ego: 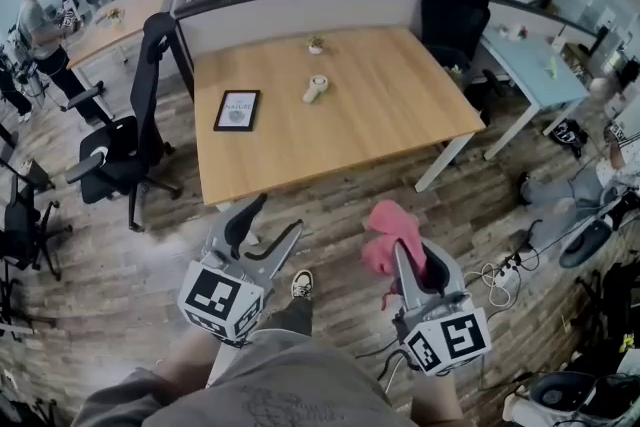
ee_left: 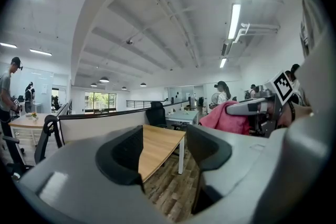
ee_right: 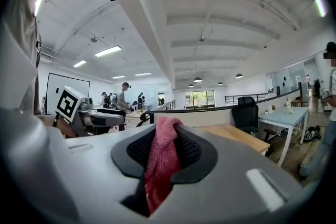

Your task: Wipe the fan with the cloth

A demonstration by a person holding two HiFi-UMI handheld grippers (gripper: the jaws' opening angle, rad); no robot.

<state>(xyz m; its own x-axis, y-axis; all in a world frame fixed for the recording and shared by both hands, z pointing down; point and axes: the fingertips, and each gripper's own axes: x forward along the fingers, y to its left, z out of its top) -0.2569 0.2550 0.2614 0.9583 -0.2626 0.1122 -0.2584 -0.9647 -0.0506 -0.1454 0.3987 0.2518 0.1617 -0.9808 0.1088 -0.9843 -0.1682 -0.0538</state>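
Note:
A small white fan [ego: 316, 88] lies on the wooden desk [ego: 400, 105], well ahead of both grippers. My right gripper [ego: 408, 260] is shut on a pink cloth [ego: 388, 233], which bunches above its jaws and hangs between them [ee_right: 161, 157]. In the left gripper view the cloth [ee_left: 232, 118] shows at the right. My left gripper [ego: 272, 221] is held over the wood floor short of the desk's near edge. Its jaws stand wide open with nothing between them [ee_left: 165, 148]. Both grippers point roughly level toward the desk.
On the desk lie a dark framed tablet or book [ego: 237, 109] and a small pot-like object [ego: 316, 45]. Black office chairs stand at the left [ego: 130, 140] and the far right [ego: 455, 15]. A pale blue table [ego: 535, 65] stands on the right, with cables on the floor [ego: 500, 275].

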